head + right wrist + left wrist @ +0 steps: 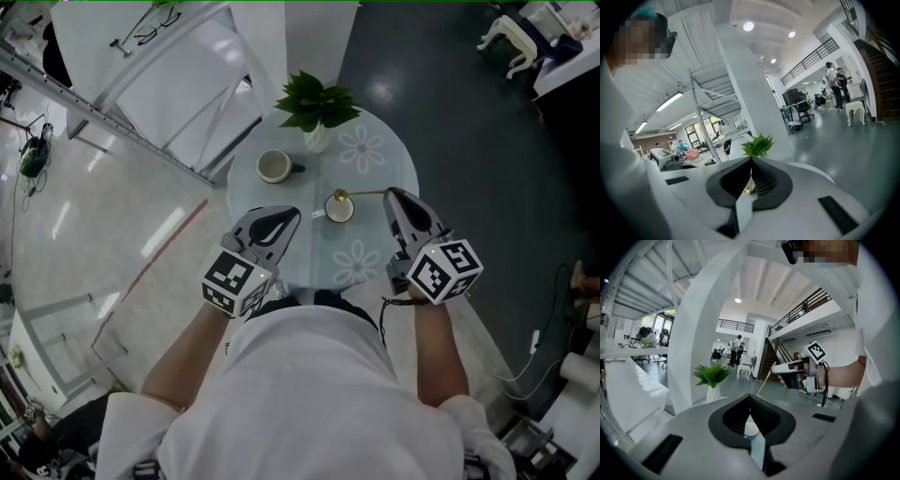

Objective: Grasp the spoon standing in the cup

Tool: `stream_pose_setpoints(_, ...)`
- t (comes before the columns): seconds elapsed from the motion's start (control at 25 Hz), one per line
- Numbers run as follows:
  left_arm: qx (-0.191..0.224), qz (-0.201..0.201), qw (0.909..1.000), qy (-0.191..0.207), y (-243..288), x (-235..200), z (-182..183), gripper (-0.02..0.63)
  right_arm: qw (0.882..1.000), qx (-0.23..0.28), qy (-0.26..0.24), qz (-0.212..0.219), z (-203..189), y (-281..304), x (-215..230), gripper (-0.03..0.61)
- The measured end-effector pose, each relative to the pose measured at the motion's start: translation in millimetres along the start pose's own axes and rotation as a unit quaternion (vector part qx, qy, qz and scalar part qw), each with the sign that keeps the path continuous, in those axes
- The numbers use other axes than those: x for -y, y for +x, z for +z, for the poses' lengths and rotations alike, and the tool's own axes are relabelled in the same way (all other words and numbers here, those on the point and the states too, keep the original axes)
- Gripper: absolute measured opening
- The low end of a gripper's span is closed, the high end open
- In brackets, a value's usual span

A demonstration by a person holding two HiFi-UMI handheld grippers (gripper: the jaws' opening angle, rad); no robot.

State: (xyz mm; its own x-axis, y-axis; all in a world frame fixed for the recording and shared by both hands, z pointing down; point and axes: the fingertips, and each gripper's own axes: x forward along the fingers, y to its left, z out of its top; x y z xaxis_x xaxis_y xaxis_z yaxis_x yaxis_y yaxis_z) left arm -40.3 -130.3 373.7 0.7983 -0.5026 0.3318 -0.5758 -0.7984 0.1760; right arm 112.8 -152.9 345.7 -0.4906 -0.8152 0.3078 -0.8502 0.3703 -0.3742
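Note:
A small white cup (339,210) stands near the middle of the round glass table (392,167). A gold spoon (361,193) leans out of it to the right. My right gripper (387,194) is shut on the spoon's handle end; the left gripper view shows the slanted spoon (767,379) held at that gripper's tip. A gold bit of the spoon (749,189) shows between the shut jaws of the right gripper (751,161). My left gripper (293,214) hangs just left of the cup, shut and holding nothing. The cup (750,428) shows below the left gripper's (750,397) tips.
A white mug (274,166) with a dark handle stands at the table's far left. A potted green plant (317,105) in a white vase sits at the far edge. White metal framing (141,103) lies to the left, dark floor (469,141) to the right.

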Motion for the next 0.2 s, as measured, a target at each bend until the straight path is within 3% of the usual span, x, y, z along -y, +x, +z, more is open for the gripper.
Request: stream_pose_setpoints(0.2, 0.001, 0.001, 1.0, -0.001, 3.2, -1.8, -0.1, 0.021, 1.0, 0.0, 0.0, 0.002, 0.2, 2.2, 2.3, 0.026)
